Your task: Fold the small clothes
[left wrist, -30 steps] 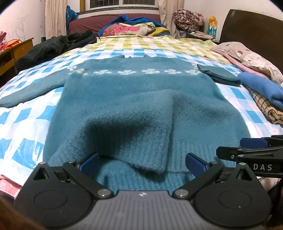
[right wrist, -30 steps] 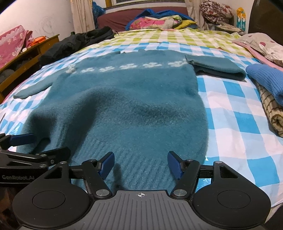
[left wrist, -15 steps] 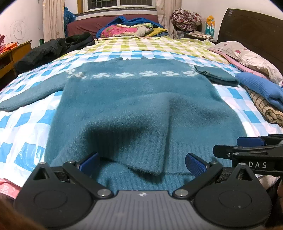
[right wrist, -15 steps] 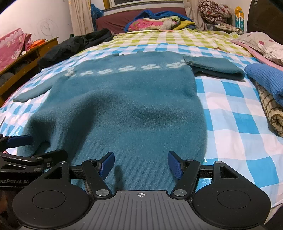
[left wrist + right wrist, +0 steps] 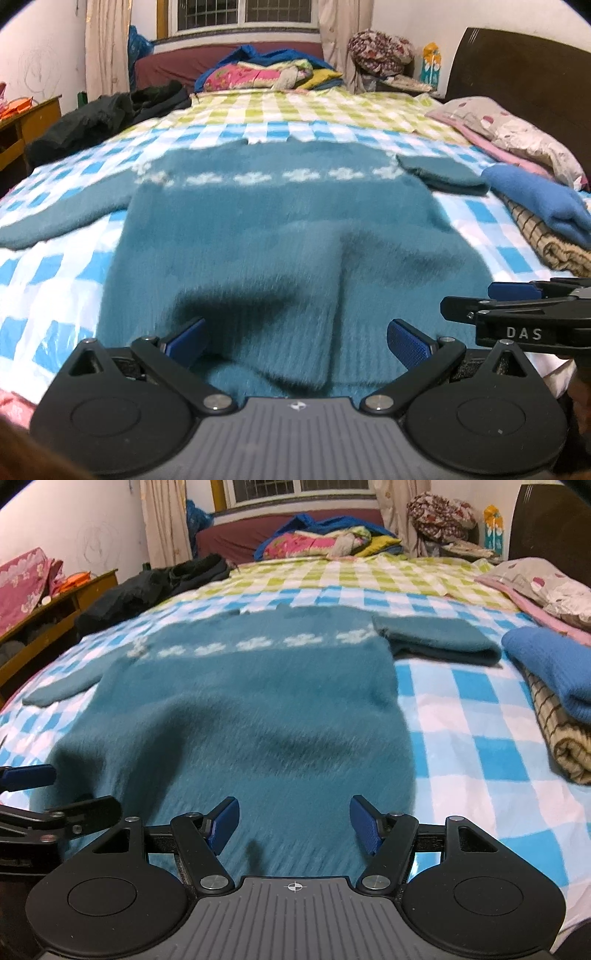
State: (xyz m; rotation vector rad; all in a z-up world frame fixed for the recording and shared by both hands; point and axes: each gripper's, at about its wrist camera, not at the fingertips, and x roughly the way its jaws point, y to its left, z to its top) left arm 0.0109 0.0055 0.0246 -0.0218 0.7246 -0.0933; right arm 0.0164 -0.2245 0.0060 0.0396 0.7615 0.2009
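Item one: teal sweater (image 5: 280,229), knitted, with a band of white flowers across the chest, laid flat on the bed (image 5: 55,273), which has a blue-and-white checked cover; hem toward me at 6 o'clock, neck at 12 o'clock. One sleeve (image 5: 55,221) runs out toward 9 o'clock; the other sleeve (image 5: 436,638) is folded over near the shoulder at 1 o'clock. The cloth near the hem is humped into a soft ridge. Item two: my left gripper (image 5: 295,339), released, its blue pads standing wide apart above the hem with sweater cloth between them but no pad pressing on it. Item three: my right gripper (image 5: 293,823), likewise released, pads apart over the ribbed hem, nothing clamped; it sits just beside the left one, at its 3 o'clock. Item four: a folded blue garment (image 5: 546,668) resting on a checked brown folded cloth (image 5: 561,734), at 2 o'clock, apart from the sweater. Item five: pillow (image 5: 517,136) with red spots at 1 o'clock against the dark headboard (image 5: 524,70). Item six: dark clothing (image 5: 155,587) heaped at 10 o'clock on the bed's edge. Item seven: mixed bright bedding (image 5: 266,72) piled at 12 o'clock under the window (image 5: 243,14). Both views are somewhat blurred.
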